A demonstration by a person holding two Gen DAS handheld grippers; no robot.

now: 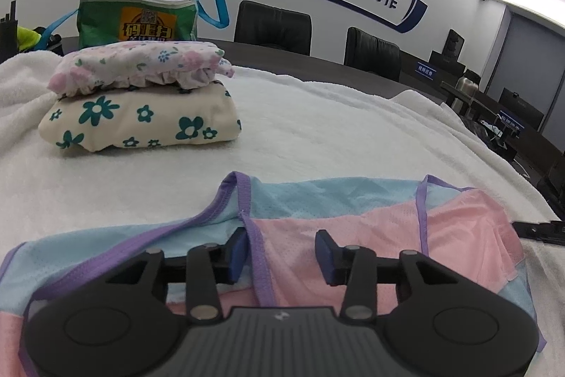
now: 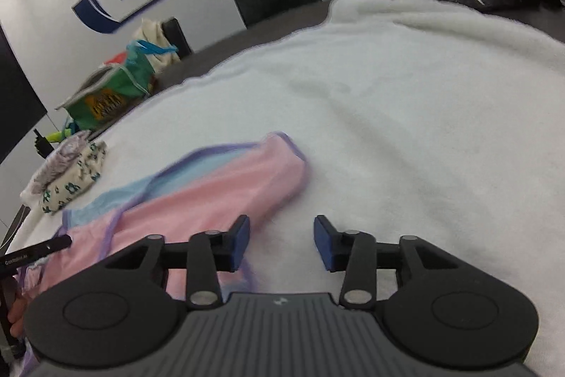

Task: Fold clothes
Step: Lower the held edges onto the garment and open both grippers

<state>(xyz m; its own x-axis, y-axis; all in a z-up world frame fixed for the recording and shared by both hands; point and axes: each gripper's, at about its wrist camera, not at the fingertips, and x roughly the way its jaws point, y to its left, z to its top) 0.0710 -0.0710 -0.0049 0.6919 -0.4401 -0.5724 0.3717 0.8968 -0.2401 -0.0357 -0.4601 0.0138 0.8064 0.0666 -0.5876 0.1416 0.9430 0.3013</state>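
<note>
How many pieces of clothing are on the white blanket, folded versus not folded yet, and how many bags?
Folded clothes: 2, the pink floral bundle stacked on the green-flowered bundle
Unfolded clothes: 1, the pink and blue garment
Bags: 1, the green bag, standing behind the blanket
Total: 4

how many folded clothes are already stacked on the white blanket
2. A cream piece with teal flowers lies at the bottom of the stack, and a white piece with pink flowers sits on top of it, in front of the green bag. Anything thin tucked between them would be hidden.

Left tool point(image 1: 280, 257) gapes over pink-blue garment point(image 1: 370, 221); 2 folded floral pieces point(image 1: 141, 94) stacked beyond.
</note>
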